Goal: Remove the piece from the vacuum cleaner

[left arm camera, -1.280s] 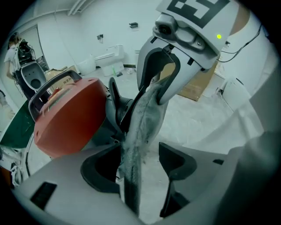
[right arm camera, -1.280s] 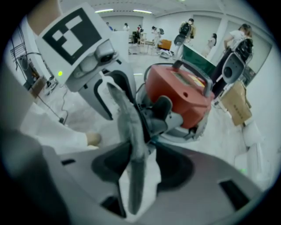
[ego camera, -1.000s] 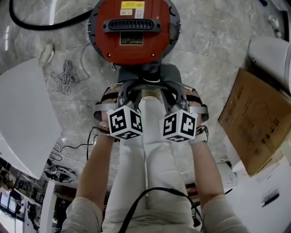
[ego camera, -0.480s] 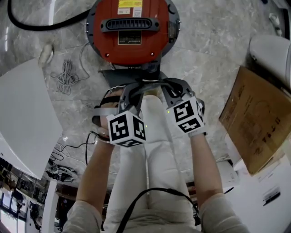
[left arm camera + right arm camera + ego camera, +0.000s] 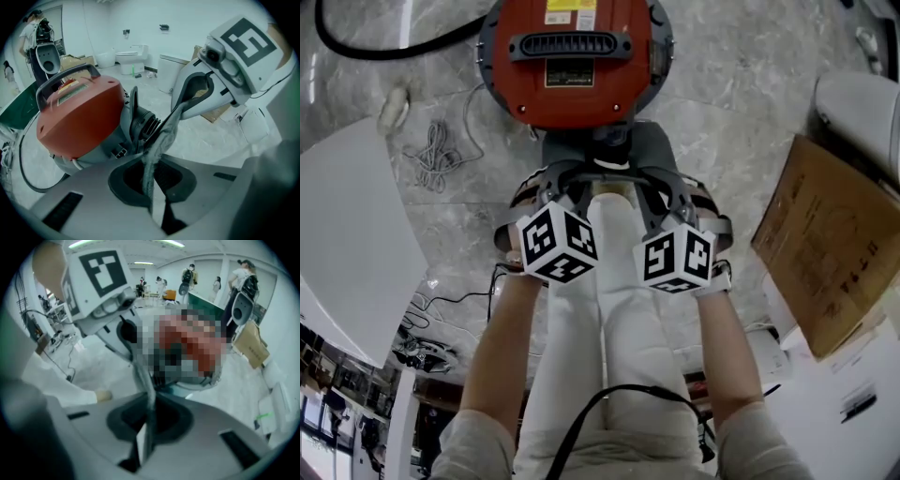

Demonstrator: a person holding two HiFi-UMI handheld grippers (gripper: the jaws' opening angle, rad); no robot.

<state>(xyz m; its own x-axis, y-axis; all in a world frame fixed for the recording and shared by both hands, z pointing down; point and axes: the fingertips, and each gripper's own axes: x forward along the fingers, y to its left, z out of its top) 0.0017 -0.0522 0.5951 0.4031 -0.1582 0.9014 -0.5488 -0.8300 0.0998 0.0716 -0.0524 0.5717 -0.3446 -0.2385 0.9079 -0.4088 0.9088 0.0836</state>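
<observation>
The red vacuum cleaner (image 5: 574,58) stands on the stone floor at the top of the head view. A dark grey flat piece (image 5: 609,150) juts from its near side. In the left gripper view the piece (image 5: 161,138) shows edge-on, leading up from my jaws beside the black ribbed port (image 5: 145,124). My left gripper (image 5: 565,187) (image 5: 150,190) is shut on its left part. My right gripper (image 5: 654,187) (image 5: 149,430) has just been closing with the piece (image 5: 143,376) between its jaws, and now pinches it.
A cardboard box (image 5: 825,253) lies at the right and a white panel (image 5: 347,234) at the left. A coiled cable (image 5: 436,155) and a black hose (image 5: 384,49) lie left of the vacuum. The person's white-trousered legs (image 5: 609,319) are below the grippers.
Both marker cubes tilted and shifted half a second ago, then swung back close to where they began. The grey piece shows more fully between the vacuum and the grippers than half a second ago.
</observation>
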